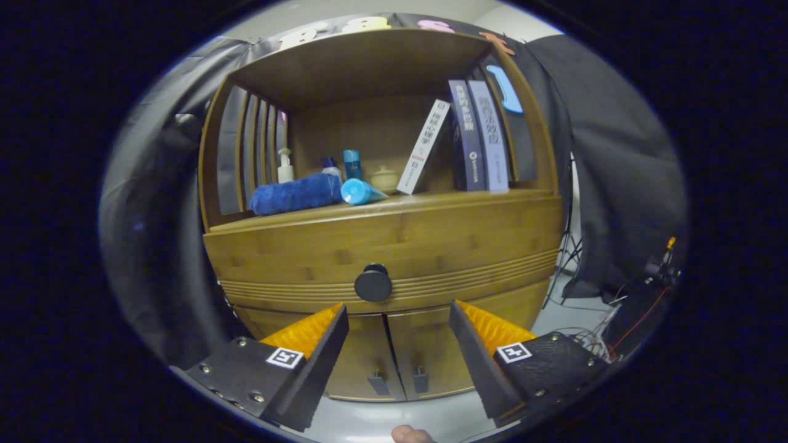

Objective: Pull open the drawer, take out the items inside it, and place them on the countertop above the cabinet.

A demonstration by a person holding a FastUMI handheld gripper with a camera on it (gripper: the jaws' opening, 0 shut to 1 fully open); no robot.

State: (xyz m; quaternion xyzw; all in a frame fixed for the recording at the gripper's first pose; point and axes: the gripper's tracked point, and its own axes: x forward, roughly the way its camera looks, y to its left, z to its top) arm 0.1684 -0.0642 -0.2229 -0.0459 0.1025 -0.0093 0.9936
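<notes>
One drawer (394, 246) sits flush and closed in the cabinet (431, 357), its round knob (373, 283) dead centre. Gripper (399, 320) hangs released, fingers spread wide, just short of the knob. On the countertop (431, 200) above: towel (295, 193), bottles, books. Either drawer not yet pulled, or emptied and pushed back.

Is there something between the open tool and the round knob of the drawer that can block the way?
Nothing visible does. The tool is open, its fingers apart, and the knob sits just ahead of them on the closed drawer, with only free air between. The towel and bottles lie higher, on the countertop.
</notes>
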